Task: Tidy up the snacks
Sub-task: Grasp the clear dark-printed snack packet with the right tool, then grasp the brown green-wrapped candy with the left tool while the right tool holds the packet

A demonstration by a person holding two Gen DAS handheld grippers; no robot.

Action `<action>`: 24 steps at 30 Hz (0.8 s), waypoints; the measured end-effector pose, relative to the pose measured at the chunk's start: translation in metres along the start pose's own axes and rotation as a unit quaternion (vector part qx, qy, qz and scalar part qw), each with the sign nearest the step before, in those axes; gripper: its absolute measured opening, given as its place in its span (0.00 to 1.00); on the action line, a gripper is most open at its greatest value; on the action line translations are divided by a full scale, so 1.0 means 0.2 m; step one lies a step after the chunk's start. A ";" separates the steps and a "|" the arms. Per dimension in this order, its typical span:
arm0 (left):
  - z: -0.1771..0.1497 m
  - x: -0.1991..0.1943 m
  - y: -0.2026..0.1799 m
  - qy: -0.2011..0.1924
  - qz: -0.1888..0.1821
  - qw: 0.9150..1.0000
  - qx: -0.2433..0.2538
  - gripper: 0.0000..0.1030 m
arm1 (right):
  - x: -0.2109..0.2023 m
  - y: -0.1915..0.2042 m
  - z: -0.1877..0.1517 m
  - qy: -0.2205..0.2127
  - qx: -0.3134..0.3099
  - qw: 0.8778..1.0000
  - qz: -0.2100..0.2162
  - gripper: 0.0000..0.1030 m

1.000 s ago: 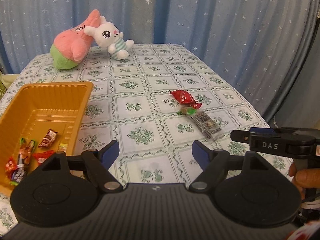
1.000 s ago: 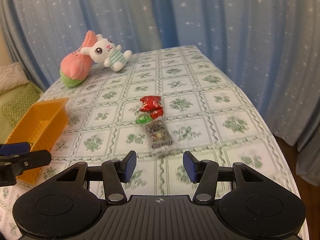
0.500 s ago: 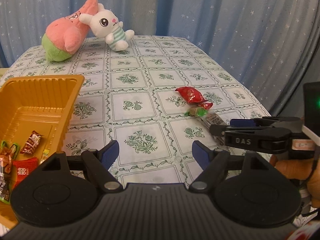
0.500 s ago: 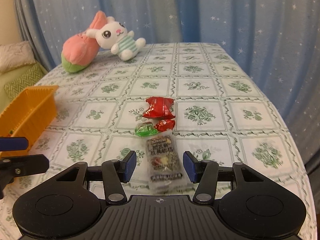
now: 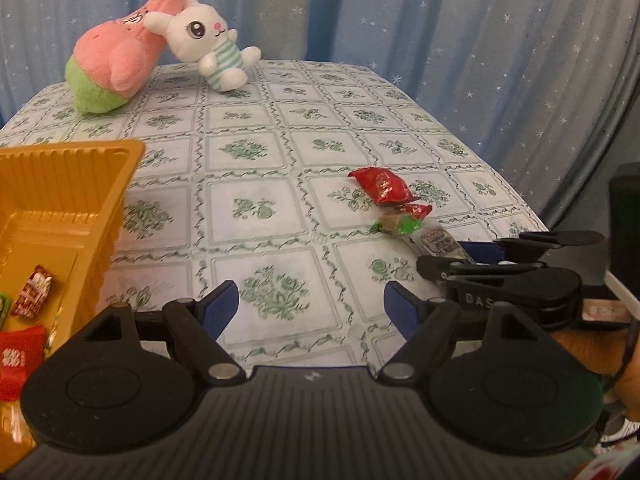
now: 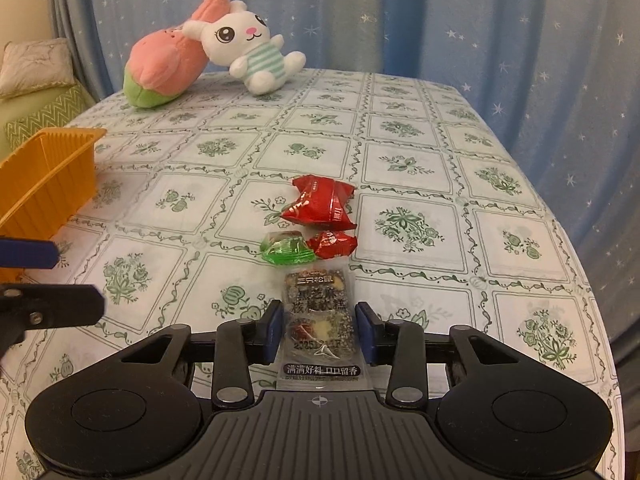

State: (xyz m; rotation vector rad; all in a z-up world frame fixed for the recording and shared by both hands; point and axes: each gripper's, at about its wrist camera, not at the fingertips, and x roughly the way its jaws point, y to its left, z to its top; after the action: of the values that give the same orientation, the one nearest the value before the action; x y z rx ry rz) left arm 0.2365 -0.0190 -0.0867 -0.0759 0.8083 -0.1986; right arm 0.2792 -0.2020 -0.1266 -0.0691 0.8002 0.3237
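While the orange tray (image 5: 76,184), already holding several sweets, waits well left of the clear sesame-cake packet (image 6: 318,320) and the left gripper (image 5: 310,304) gapes empty, the right gripper (image 6: 320,330) closes astride that packet, whose long axis points away toward the red sweets (image 6: 320,208).

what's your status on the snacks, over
Right tool closing around clear snack pack, pads not yet pressing. Left tool open, empty, beside tray. Three candies left on table, nothing in the way.
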 end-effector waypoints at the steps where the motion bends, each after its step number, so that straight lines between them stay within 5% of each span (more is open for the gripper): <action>1: 0.01 0.01 -0.01 -0.003 -0.004 1.000 0.005 0.71 | -0.02 -0.01 0.00 -0.004 0.008 1.000 -0.001 0.37; 11: 0.10 0.24 -0.12 -0.015 -0.047 0.997 0.060 0.63 | -0.14 -0.17 -0.01 -0.032 0.094 0.995 -0.028 0.37; 24: 0.13 0.47 -0.36 -0.009 -0.076 0.984 0.162 0.36 | -0.12 -0.30 -0.03 -0.024 0.143 0.988 -0.044 0.37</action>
State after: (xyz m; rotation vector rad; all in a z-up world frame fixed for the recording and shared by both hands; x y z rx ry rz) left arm 0.3088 -0.1084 -0.1247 0.1676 0.7435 -0.4712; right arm 0.2780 -0.2660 -0.1176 0.1709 0.7867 0.1240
